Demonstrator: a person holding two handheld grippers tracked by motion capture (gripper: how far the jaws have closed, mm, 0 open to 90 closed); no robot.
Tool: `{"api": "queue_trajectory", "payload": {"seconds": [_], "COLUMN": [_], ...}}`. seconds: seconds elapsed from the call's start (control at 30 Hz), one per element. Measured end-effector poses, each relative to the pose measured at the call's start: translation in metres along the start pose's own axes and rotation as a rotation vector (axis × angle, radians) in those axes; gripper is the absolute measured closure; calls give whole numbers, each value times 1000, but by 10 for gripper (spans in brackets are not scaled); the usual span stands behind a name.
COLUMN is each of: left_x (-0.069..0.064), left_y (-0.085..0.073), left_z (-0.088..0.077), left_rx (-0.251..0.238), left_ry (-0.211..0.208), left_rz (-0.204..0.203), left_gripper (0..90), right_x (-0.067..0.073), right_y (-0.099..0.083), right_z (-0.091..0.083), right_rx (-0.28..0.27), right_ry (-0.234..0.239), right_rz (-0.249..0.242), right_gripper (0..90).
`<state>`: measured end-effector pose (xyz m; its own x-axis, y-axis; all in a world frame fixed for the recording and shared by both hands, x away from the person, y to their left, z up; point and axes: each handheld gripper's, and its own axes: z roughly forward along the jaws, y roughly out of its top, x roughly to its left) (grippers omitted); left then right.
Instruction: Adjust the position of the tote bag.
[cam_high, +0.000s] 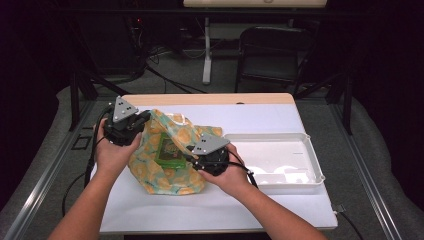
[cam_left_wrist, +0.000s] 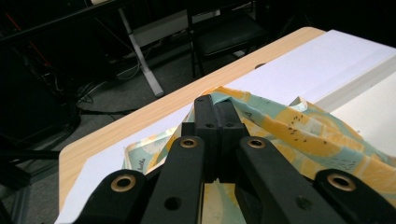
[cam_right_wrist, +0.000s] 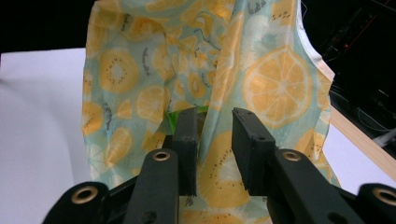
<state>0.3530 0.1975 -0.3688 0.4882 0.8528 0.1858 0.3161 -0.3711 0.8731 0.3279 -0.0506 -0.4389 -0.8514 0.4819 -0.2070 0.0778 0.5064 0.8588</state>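
Your right gripper (cam_right_wrist: 212, 149) has its jaws parted around a fold of the lemon-print bag (cam_high: 165, 150) on the worktop (cam_high: 260, 117); your left gripper (cam_left_wrist: 215, 119) pinches the bag's rim. Closing now may catch cloth only, missing the green box (cam_high: 171, 150).

Bag (cam_high: 170, 150) on the table (cam_high: 260, 112), tray (cam_high: 280, 160) just right, box (cam_high: 170, 150) seemingly inside

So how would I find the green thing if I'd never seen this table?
Start at the white table and find the cloth bag printed with orange and lemon slices, left of the white tray. The green packet sits in the bag's open mouth, between the left gripper and right gripper. It is the one plain bright green thing there.
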Motion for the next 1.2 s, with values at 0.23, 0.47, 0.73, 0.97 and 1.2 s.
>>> {"api": "queue_trajectory", "payload": {"seconds": [0.23, 0.47, 0.73, 0.97, 1.2], "left_x": [6, 14, 20, 28, 38], "left_y": [11, 21, 28, 29, 30], "left_z": [9, 19, 31, 39, 46], "left_rx": [3, 7, 23, 30, 34], "left_ry": [-11, -37, -31, -23, -37], "left_rz": [-17, -58, -72, -107, -166], "left_gripper": [900, 900, 900, 900, 900], "right_x": [-11, -26, -38, -40, -42], "right_y": [6, 13, 19, 20, 22], "right_z": [1, 4, 10, 16, 23], "right_rx": [-1, 12, 4, -7, 1], "right_ry": [3, 6, 3, 3, 2], "right_rz": [33, 79, 131, 144, 149], "right_gripper": [722, 719, 711, 704, 707]}}
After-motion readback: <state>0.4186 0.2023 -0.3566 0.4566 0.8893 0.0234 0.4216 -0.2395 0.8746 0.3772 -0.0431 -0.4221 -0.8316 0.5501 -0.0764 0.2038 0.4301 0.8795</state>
